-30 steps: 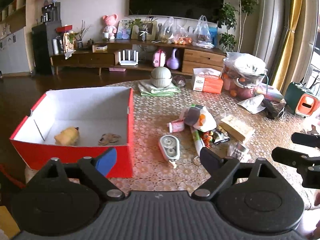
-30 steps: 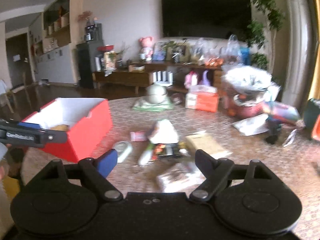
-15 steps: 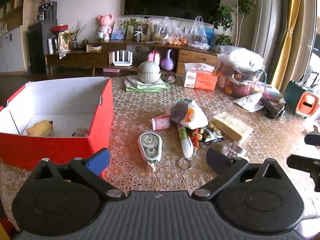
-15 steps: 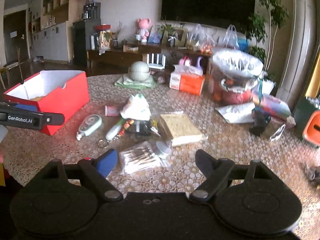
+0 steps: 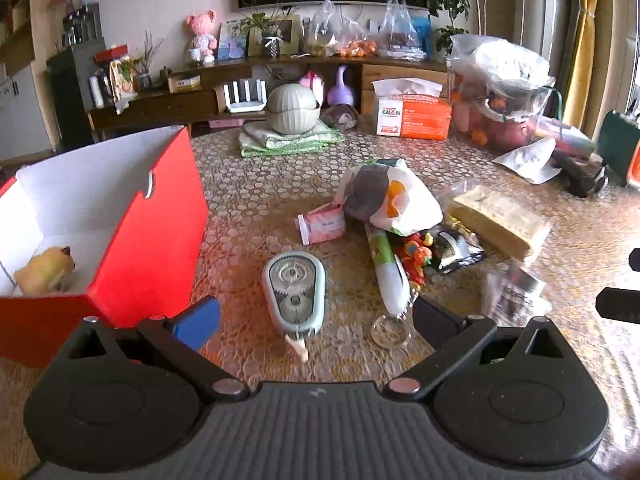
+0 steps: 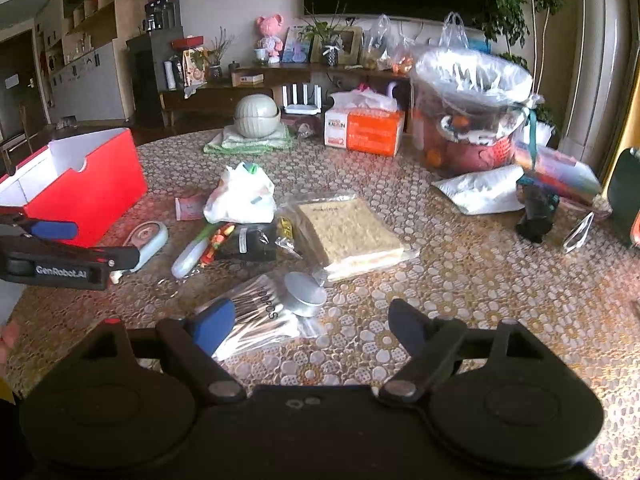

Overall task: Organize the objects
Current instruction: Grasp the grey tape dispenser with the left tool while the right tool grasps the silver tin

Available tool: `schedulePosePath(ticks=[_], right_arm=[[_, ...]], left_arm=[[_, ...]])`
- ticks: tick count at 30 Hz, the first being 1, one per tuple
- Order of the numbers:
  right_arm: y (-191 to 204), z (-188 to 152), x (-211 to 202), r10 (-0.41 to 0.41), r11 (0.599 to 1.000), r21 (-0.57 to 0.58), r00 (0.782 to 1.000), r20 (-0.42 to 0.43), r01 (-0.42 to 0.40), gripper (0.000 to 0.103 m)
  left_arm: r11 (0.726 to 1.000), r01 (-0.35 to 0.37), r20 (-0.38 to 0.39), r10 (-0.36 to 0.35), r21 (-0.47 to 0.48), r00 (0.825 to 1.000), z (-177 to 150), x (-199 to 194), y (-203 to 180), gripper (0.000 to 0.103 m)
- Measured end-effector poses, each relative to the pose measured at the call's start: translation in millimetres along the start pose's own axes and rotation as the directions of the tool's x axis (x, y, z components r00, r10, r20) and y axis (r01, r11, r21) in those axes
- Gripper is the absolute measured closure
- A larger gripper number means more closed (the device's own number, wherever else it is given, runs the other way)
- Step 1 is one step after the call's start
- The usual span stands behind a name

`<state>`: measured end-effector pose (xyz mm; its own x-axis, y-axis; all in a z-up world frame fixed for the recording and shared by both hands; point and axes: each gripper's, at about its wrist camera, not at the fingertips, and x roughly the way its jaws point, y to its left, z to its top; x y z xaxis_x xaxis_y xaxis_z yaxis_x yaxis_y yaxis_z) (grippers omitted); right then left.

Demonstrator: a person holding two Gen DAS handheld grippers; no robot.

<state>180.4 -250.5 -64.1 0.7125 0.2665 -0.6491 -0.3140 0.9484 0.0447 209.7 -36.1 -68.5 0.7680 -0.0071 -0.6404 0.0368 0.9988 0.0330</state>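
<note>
My left gripper [image 5: 316, 320] is open and empty, low over the table, with a grey-blue correction tape dispenser [image 5: 294, 294] just ahead between its fingers. A red box [image 5: 160, 236] with a white inside stands at the left and holds a yellow plush toy [image 5: 44, 272]. My right gripper [image 6: 310, 326] is open and empty above a clear bag of cotton swabs [image 6: 256, 312] and a round silver lid [image 6: 304, 294]. A loose pile lies mid-table: a pink packet [image 5: 322, 224], a white plastic bag [image 5: 390, 200], a white-green tube [image 5: 386, 264], a packet of crackers [image 6: 352, 232].
At the back of the table stand a grey lidded bowl on a green cloth [image 5: 292, 110], an orange tissue box [image 5: 412, 114] and a bag-covered basket [image 6: 472, 120]. A white pouch [image 6: 480, 190] and a dark object [image 6: 536, 210] lie at the right. The left gripper shows in the right wrist view [image 6: 60, 248].
Both grippers moved forward and right, closer to the pile. The left gripper passed from facing the red box to facing the tape dispenser. Both stay open.
</note>
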Motion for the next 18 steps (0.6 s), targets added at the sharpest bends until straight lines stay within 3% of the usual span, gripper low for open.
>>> schedulePosePath(ticks=[16,18], right_arm=[[-9.8,8.6,58.8,0.011,0.994,0.106,0.999,-0.048,-0.006,0.022],[-11.1,8.4,63.2,0.017,0.993,0.119,0.999,-0.049,-0.011,0.027]], left_arm=[[0.997,-0.069,-0.041,0.067,-0.039,0.997,0.0,59.2,-2.4,0.0],[0.995,-0.079,-0.056,0.076,-0.06,0.996,-1.5,64.3,1.2,0.0]])
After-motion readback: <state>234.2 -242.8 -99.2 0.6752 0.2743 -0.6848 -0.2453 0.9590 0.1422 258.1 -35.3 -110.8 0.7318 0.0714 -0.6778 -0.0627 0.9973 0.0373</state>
